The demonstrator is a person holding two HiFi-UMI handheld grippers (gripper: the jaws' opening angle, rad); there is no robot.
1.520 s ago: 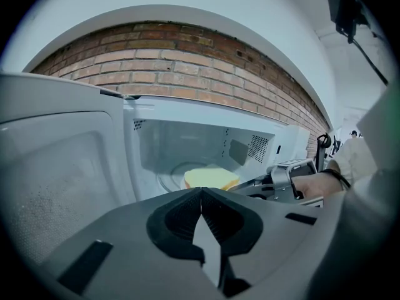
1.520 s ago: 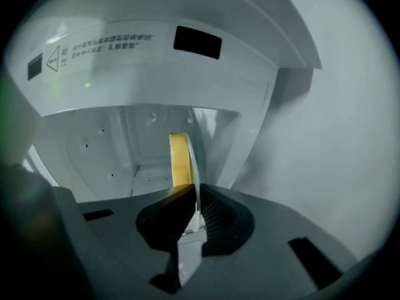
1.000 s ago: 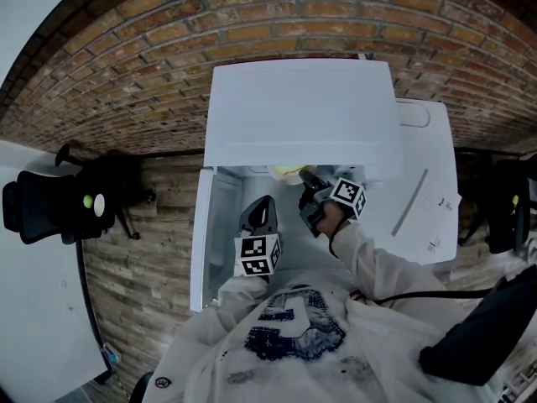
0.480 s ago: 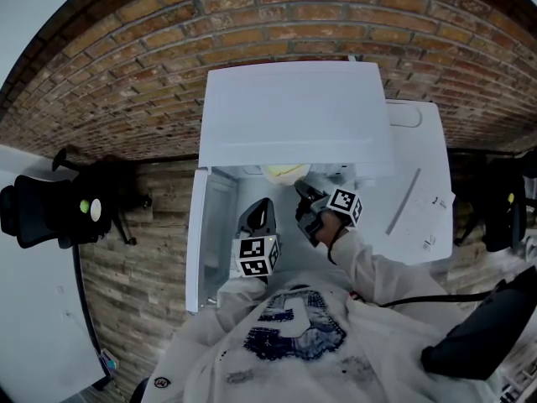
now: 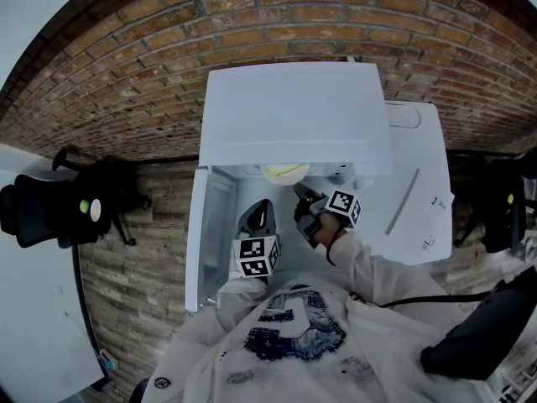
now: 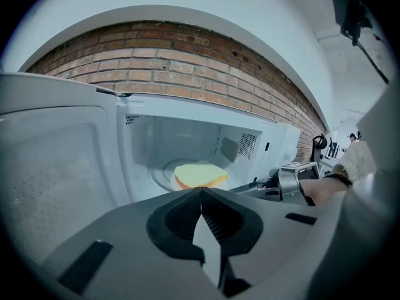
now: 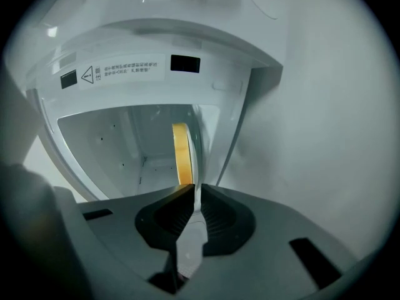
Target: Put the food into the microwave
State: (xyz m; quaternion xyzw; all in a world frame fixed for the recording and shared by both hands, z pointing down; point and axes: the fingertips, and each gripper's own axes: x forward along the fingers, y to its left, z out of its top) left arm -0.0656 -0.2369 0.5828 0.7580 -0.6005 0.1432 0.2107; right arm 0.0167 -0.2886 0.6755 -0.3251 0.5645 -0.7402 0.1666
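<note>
The food [image 6: 200, 175], a yellow slice on a white plate [image 6: 178, 183], lies on the turntable inside the open white microwave [image 5: 294, 112]. In the head view the food [image 5: 285, 172] shows just under the microwave's top edge. My right gripper [image 5: 300, 191] reaches into the opening, shut on the plate's rim [image 7: 195, 158], which shows edge-on with the food [image 7: 182, 152] beside it. My left gripper [image 5: 261, 206] hangs in front of the opening, shut with nothing between its jaws [image 6: 201, 190]. The right gripper [image 6: 278, 183] shows at the right of the left gripper view.
The microwave door [image 5: 208, 229] stands swung open to the left. A white surface [image 5: 424, 187] adjoins the microwave on the right. A black office chair [image 5: 46, 208] stands at the far left, and a brick wall [image 5: 277, 15] runs behind.
The right gripper and the plate have moved slightly deeper into the microwave. The left gripper has stayed in place.
</note>
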